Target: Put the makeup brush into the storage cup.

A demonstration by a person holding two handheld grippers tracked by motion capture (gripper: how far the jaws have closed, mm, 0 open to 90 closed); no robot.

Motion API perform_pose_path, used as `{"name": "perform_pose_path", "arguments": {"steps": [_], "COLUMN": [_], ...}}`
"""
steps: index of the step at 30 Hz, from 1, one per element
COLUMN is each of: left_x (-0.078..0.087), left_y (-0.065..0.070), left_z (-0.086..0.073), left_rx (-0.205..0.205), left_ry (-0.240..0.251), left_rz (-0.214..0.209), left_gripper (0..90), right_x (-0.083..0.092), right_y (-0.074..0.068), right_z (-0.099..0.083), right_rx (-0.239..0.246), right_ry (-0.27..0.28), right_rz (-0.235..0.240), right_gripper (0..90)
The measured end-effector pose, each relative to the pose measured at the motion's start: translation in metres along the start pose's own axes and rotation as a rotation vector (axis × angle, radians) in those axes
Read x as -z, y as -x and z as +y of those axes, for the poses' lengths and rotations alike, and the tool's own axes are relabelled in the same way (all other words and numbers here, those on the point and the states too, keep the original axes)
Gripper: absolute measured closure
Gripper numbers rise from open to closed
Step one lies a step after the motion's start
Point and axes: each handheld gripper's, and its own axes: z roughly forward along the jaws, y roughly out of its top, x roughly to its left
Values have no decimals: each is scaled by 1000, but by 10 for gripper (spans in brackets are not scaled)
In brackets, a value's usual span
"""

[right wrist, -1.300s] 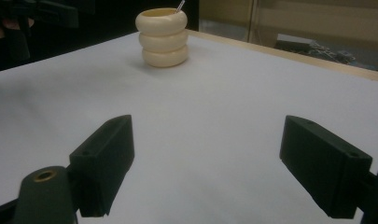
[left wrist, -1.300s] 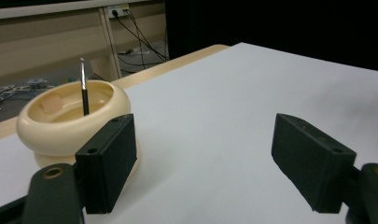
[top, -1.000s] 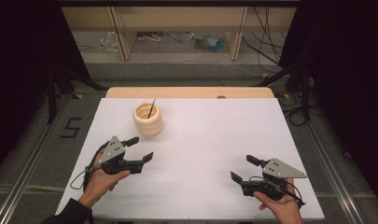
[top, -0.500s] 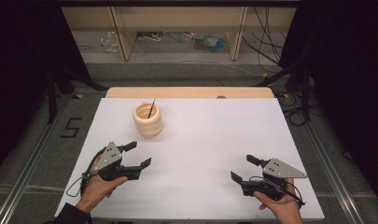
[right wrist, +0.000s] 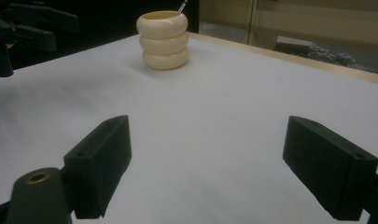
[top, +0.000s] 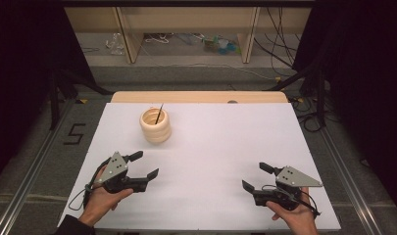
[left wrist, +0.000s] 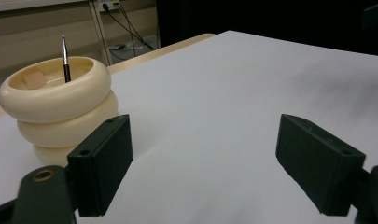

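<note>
We see cream ribbed holder (top: 155, 126) upright on white table (top: 225, 147), far-left part, thin dark brush (top: 159, 113) standing in it. Left gripper (top: 144, 165) near front-left edge, jaws just been opening, now spread wide, nothing between; holder lies ahead of its fingers (left wrist: 102, 163), near, not touching. Right gripper (top: 257, 176) front-right, jaws spread, empty; holder (right wrist: 163, 39) well apart, ahead-left.

A cream holder (top: 155, 126) shaped like three stacked rings stands upright on the white table's far left part. A thin dark brush (top: 159, 113) leans inside it, its tip poking above the rim.
</note>
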Motion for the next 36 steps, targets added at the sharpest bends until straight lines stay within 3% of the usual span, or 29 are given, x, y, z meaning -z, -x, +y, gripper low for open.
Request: {"name": "perform_pose_path", "arguments": {"steps": [7,11,13,22,23,26,36], "left_x": [2,2,3,2,2,2,3], "left_y": [2,3,3,3,3,3,3], "left_z": [1,1,1,1,1,1,2], "left_rx": [33,8,19,-1,-2,0,-1], "left_ry": [14,11,6,0,-1,2,12], "left_rz": [-9,-8,-1,-1,0,1,4], "left_gripper": [159,159,159,159,159,159,159], "right_x": [1,0,0,-2,-1,-2,-1], "right_y": [-1,-1,-1,-1,-1,-1,-2], "right_z": [0,0,0,0,0,0,0], "right_rx": [-20,-12,-11,-4,-7,-15,-13], "right_ry": [-10,-4,-5,18,-1,10,-5], "right_rz": [4,5,6,4,-2,18,5], "right_gripper": [161,161,161,163,163,164,166]}}
